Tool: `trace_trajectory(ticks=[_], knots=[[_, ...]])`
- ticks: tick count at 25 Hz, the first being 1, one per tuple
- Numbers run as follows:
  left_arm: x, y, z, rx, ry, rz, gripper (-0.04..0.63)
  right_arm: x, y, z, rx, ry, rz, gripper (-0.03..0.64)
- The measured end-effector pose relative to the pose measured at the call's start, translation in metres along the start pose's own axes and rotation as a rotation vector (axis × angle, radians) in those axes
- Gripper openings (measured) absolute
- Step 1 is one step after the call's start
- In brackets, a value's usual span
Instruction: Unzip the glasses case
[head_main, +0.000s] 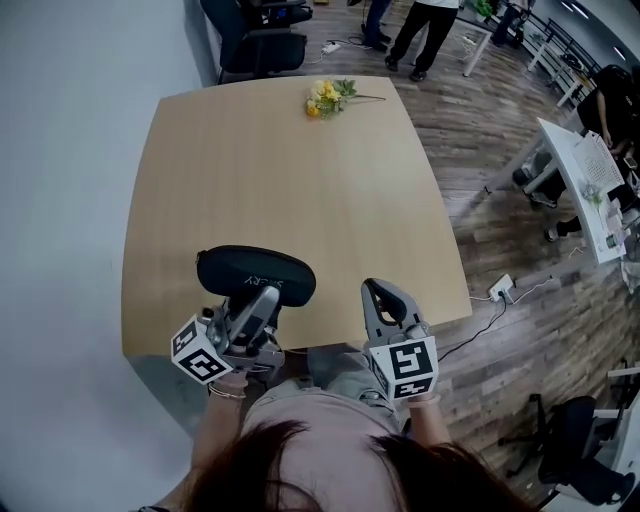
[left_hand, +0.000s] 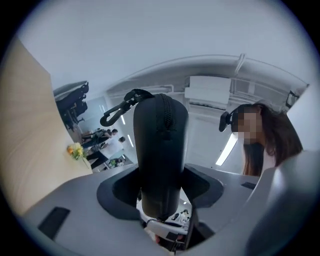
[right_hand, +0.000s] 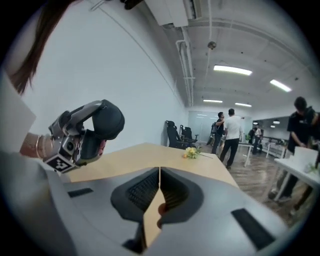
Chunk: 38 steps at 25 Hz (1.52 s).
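Glasses case gripped at lower left, over the table's near edge.

The black glasses case is clamped between the jaws of the left gripper, its zip turned towards that gripper's camera. Yellow flowers are seen at top centre on the table. At lower right, the right gripper is closed, with nothing held.
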<state>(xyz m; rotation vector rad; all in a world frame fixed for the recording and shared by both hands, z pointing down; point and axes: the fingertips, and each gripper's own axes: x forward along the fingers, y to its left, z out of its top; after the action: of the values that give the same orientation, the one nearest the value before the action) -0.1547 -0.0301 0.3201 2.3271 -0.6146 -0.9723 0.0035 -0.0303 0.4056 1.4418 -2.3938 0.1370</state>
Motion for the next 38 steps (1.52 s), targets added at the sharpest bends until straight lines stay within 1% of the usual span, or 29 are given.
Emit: trace_trajectory(ticks=[2,5,8,14,18,22,26,32,38], knots=[[-0.007,-0.019,0.011,0.029,-0.04,-0.039,0.229,-0.009,0.008,0.006,0.075,-0.028,0.01,0.018],[-0.017,-0.047,0.02,0.082,-0.057,-0.084,0.229,-0.021,0.019,0.014,0.154,-0.062,0.019,0.017],[-0.026,-0.073,0.026,0.123,-0.08,-0.112,0.229,-0.033,0.03,0.019,0.216,-0.088,0.034,0.015],[-0.051,-0.113,0.037,0.158,-0.152,-0.161,0.229,-0.062,0.049,0.03,0.293,-0.143,0.04,0.015],[-0.068,-0.142,0.046,0.145,-0.211,-0.221,0.229,-0.084,0.059,0.042,0.351,-0.203,0.045,0.015],[-0.078,-0.161,0.048,0.195,-0.199,-0.227,0.229,-0.099,0.068,0.053,0.338,-0.232,0.038,0.015],[-0.088,-0.179,0.046,0.226,-0.186,-0.224,0.229,-0.114,0.078,0.059,0.32,-0.24,0.033,0.015],[-0.097,-0.191,0.045,0.239,-0.194,-0.21,0.229,-0.125,0.084,0.059,0.31,-0.241,0.032,0.015],[-0.104,-0.196,0.038,0.259,-0.184,-0.176,0.229,-0.138,0.086,0.057,0.282,-0.236,0.022,0.015]])
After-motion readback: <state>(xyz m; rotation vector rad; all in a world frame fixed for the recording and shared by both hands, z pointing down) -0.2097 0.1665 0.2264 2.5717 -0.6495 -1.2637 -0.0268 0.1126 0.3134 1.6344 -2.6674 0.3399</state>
